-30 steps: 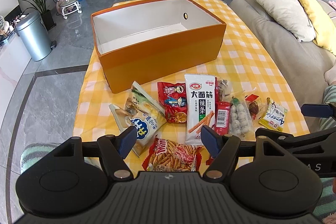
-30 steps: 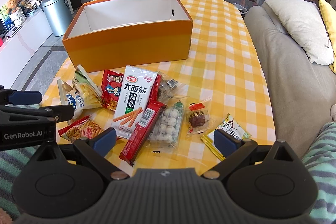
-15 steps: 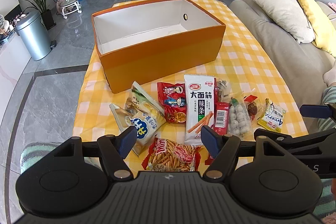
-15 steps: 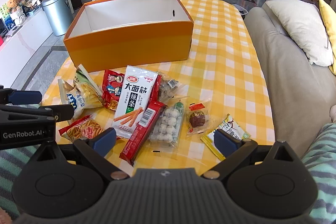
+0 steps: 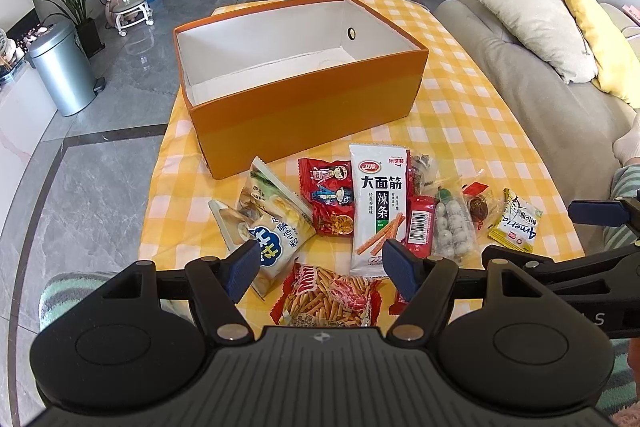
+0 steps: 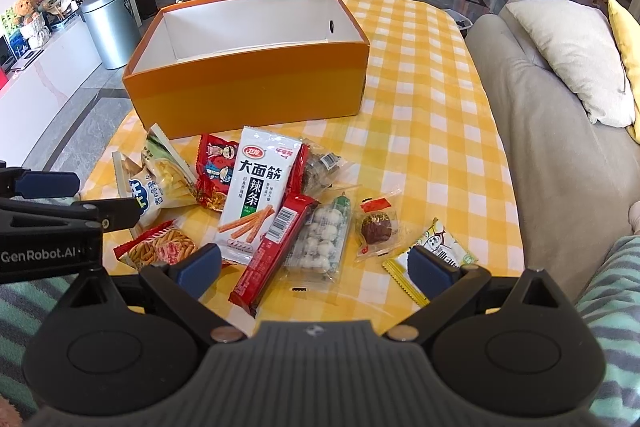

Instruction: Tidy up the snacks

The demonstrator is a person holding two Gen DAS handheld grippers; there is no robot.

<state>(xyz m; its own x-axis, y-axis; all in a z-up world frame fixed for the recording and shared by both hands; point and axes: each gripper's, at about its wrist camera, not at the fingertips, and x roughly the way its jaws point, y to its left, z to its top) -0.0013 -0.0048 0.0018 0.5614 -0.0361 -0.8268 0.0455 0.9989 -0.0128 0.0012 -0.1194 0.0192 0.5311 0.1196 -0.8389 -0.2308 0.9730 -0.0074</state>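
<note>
Yellow-checked cloth [image 5: 460,115] carries the empty orange box [image 5: 304,115] with snack packets heaped just before it, and both the left gripper [image 5: 320,263] and right gripper [image 6: 316,265] hover spread and empty, so each would do best to pinch one loose-lying packet, such as the crisp-stick bag [image 5: 328,297], by its edge.

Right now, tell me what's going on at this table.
A person holds two grippers over a pile of snack packets on the yellow checked table. The left gripper and the right gripper are both open and hold nothing. The orange box behind the pile looks empty as far as its inside shows. The packets, such as the white spicy-strip packet and the red bar, all lie in front of it, so sorting has not started.
</note>
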